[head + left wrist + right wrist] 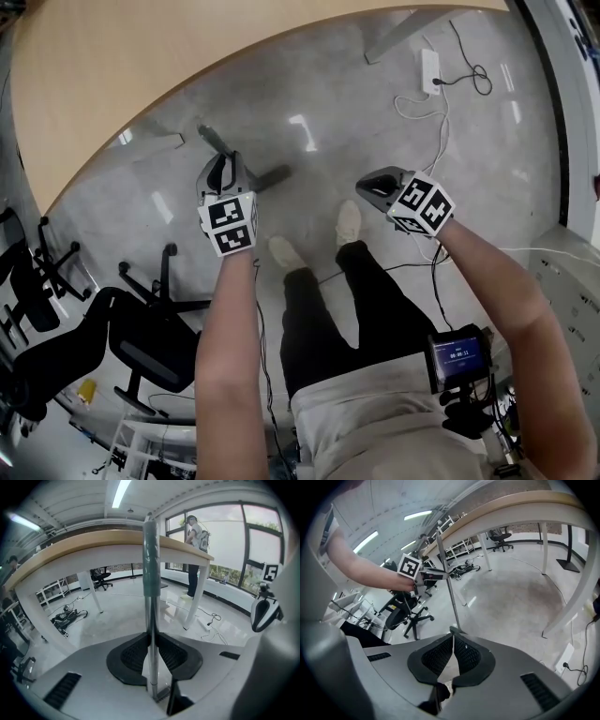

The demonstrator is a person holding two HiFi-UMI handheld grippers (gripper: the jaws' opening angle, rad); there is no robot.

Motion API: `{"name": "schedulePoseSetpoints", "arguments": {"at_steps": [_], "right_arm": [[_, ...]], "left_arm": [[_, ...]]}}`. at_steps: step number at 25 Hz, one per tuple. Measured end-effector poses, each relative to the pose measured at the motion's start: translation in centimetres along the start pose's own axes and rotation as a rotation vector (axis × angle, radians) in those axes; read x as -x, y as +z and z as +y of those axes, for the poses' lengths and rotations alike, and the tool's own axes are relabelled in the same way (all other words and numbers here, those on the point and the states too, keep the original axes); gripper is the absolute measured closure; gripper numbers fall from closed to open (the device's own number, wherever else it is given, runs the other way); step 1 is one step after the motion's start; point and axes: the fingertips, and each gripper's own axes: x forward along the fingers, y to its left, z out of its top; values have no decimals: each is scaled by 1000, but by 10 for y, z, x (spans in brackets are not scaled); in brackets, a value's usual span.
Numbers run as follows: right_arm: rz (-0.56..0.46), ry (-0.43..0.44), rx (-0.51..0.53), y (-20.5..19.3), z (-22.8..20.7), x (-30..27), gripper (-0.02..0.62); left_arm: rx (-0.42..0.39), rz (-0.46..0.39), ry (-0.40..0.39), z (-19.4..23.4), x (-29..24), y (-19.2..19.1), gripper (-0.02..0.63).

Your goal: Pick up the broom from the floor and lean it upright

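Two black office chairs point(145, 342) stand on the polished grey floor point(328, 103) at about eight o'clock in the head view, below the curved light-wood tabletop point(141, 66) that fills the picture from ten to twelve o'clock. To their right, at ten o'clock from the person's pale shoes point(349, 223), the left gripper point(225, 169) is clamped on the broom point(151, 564), a slim silver metal pole with a grey-green sleeve on its upper part. In the left gripper view the pole stands upright between the two black ribbed pads point(133, 656), which press on it from both sides, and the sleeved part rises toward twelve o'clock across the tabletop's rim; whether it touches the rim cannot be told. In the right gripper view the same pole runs from the left gripper at ten o'clock down to behind the right gripper's tips. The right gripper point(452, 637), at two o'clock from the shoes in the head view, has its jaws together at the tips with nothing between them. A white power strip point(430, 70) with loose cables lies on the floor at one o'clock.
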Motion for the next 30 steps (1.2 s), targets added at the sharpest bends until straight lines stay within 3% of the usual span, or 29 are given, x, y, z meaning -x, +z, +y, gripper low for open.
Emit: {"name": "schedulePoseSetpoints", "arguments": {"at_steps": [7,16,25,30], "right_arm": [[5,-17,-26,-14,1,5,577],[15,-58,-74,-34,-21,23,577],[18,-56,-63,-30,-16,17,577],[18,-52,-55,-25,-15,15,577]], "left_arm": [[100,-9,111,32,-6,3,532],[103,-28,140,52,-16,19,532],[111,-30,172,67,-18,16,531],[81,4,183,71,-19,10,474]]}}
